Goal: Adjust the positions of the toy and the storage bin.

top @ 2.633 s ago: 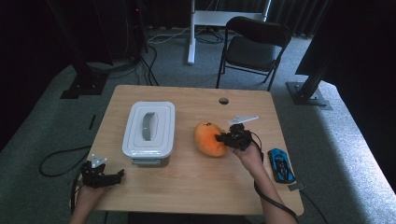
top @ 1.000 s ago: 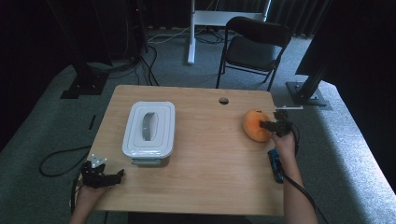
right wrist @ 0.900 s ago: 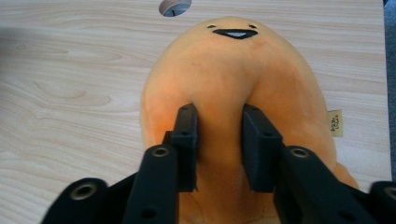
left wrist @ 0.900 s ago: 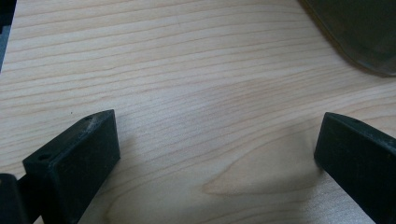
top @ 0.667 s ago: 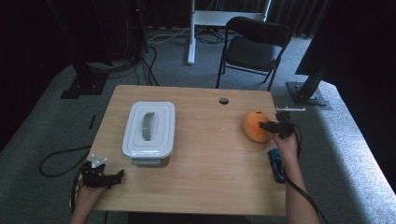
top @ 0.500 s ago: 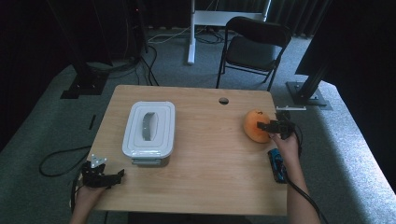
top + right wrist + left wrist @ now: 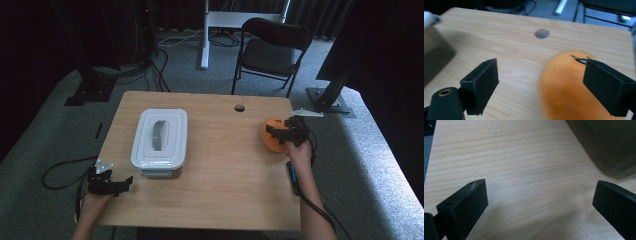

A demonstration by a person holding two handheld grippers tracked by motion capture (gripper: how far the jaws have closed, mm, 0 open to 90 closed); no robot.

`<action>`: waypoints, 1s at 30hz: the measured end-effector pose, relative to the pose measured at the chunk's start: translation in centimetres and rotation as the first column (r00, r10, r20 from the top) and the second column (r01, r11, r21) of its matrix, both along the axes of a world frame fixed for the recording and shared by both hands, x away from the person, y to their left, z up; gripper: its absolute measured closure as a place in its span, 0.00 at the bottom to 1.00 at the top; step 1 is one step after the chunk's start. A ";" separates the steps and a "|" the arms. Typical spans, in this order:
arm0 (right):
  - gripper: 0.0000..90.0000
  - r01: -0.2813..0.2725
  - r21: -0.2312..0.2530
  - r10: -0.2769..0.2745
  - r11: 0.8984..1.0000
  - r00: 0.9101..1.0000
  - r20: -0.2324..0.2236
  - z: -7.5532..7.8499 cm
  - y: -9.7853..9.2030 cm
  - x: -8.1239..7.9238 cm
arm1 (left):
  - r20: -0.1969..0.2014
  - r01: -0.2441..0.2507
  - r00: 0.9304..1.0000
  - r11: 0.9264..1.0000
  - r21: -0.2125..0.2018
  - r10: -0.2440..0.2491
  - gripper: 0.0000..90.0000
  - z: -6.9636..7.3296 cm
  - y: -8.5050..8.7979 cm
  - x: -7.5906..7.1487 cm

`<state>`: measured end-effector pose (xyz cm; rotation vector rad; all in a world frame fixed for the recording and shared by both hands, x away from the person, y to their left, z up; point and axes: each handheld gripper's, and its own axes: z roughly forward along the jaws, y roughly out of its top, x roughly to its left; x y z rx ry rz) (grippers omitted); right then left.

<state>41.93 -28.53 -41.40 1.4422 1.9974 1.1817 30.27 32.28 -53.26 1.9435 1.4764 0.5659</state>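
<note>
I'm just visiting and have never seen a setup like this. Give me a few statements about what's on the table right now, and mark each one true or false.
1. The orange plush toy lies near the table's right edge. True.
2. The right gripper is clamped tight on the toy. False: its jaws have just been opening and stand wide, the toy loose beside one of them.
3. The white lidded box sits on the table's left half. True.
4. The left gripper holds the box. False: its jaws are open over bare wood.
5. The table has a round hole near its far edge. True.

Matt pale wood table [image 7: 225, 195]; soft fuzzy orange plush [image 7: 566, 92].
</note>
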 end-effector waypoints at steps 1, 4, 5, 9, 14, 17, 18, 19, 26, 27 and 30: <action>0.14 -0.011 0.007 0.011 1.000 1.000 0.006 0.1 0.3 -0.1 | 0.000 0.005 1.000 1.000 -0.006 -0.005 0.01 0.1 0.0 0.2; 0.14 -0.046 0.022 0.045 0.999 0.999 0.018 0.2 1.5 -0.2 | 0.009 0.008 1.000 1.000 -0.016 -0.008 0.01 0.4 0.0 0.8; 0.14 -0.068 0.036 0.068 0.997 0.998 0.010 0.0 2.0 -0.1 | 0.010 0.010 1.000 1.000 -0.018 -0.010 0.01 0.5 -0.1 1.0; 0.14 -0.124 0.046 0.124 0.991 0.992 -0.007 -0.9 3.9 -0.1 | 0.019 0.010 1.000 0.999 -0.033 -0.009 0.01 0.9 -0.2 1.7; 0.15 -0.208 0.073 0.210 0.975 0.978 -0.018 -2.6 6.2 0.2 | 0.037 -0.002 0.999 0.999 -0.050 0.004 0.01 1.2 -0.2 2.5; 0.15 -0.217 0.063 0.219 0.974 0.975 -0.022 -3.4 7.5 0.3 | 0.036 0.002 0.999 0.999 -0.048 0.000 0.01 1.1 -0.4 3.0; 0.15 -0.216 0.061 0.218 0.974 0.976 -0.022 -3.6 8.0 0.4 | 0.038 -0.001 0.999 0.999 -0.046 0.002 0.01 1.1 -0.4 3.2; 0.15 -0.218 0.057 0.220 0.974 0.975 -0.034 -3.9 8.5 0.4 | 0.035 -0.003 0.999 0.999 -0.047 0.005 0.01 1.1 -0.4 3.3; 0.15 -0.273 0.044 0.276 0.961 0.958 -0.082 -6.2 12.1 1.1 | 0.027 -0.012 1.000 0.999 -0.050 0.013 0.01 1.0 -0.6 4.9; 0.15 -0.281 0.047 0.284 0.959 0.955 -0.090 -6.7 12.7 1.3 | 0.024 -0.011 1.000 0.999 -0.053 0.012 0.01 0.9 -0.6 5.0; 0.15 -0.284 0.048 0.287 0.958 0.953 -0.101 -7.5 14.1 1.5 | 0.015 -0.006 1.000 0.999 -0.032 0.007 0.01 0.8 -0.7 5.7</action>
